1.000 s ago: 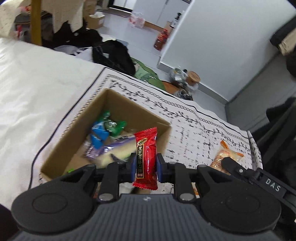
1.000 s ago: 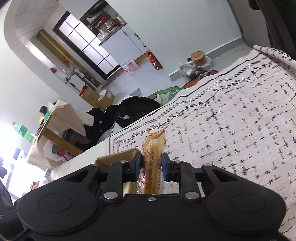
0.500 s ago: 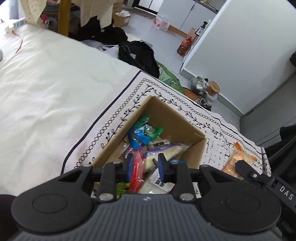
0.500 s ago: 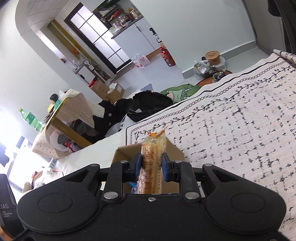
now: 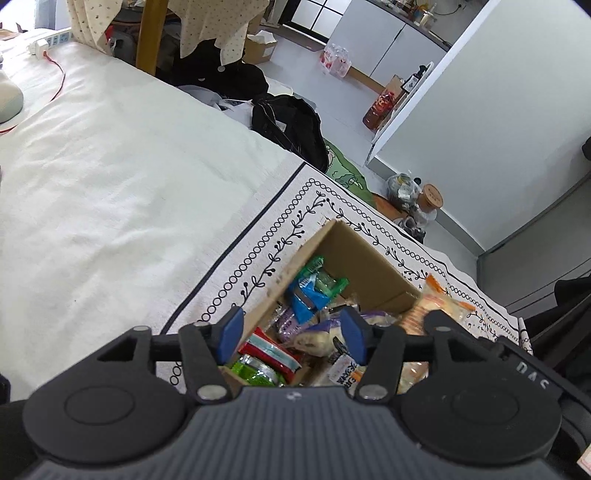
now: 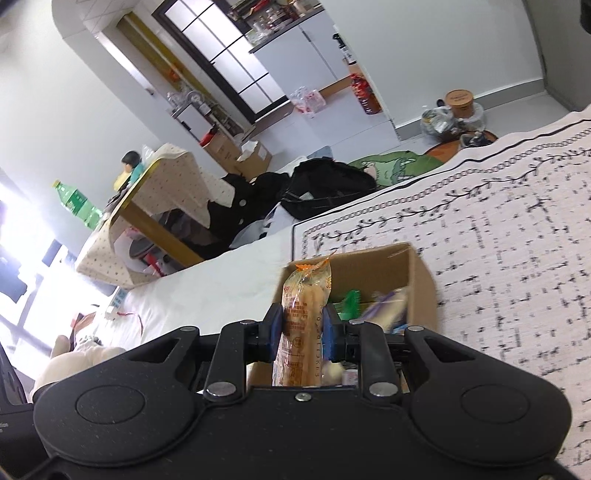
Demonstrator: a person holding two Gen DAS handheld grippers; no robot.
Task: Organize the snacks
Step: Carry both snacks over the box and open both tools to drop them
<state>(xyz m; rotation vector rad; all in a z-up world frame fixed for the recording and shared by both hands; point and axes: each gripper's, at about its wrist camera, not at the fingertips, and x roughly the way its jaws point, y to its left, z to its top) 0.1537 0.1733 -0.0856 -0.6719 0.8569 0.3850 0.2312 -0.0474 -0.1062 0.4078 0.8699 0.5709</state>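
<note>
A brown cardboard box (image 5: 364,258) sits on the patterned cloth and holds several snack packets, green, blue, purple and white. My left gripper (image 5: 291,334) hangs open over the box's near end with nothing between its blue pads. A red packet (image 5: 269,350) lies in the box just below it. My right gripper (image 6: 301,326) is shut on an orange snack packet (image 6: 304,314), held upright at the near edge of the box (image 6: 417,273). The same orange packet (image 5: 436,306) and the right gripper's black body show at the box's right side in the left wrist view.
The patterned cloth (image 5: 258,266) lies over a white sheet (image 5: 110,166) that spreads to the left. Beyond the edge are black bags (image 5: 291,122), a wooden table leg (image 5: 147,33), jars on the floor (image 5: 417,192) and a white partition (image 5: 480,92).
My left gripper opened and let the red packet fall into the box, then rose and drew back. My right gripper carried the orange packet closer to the box.
</note>
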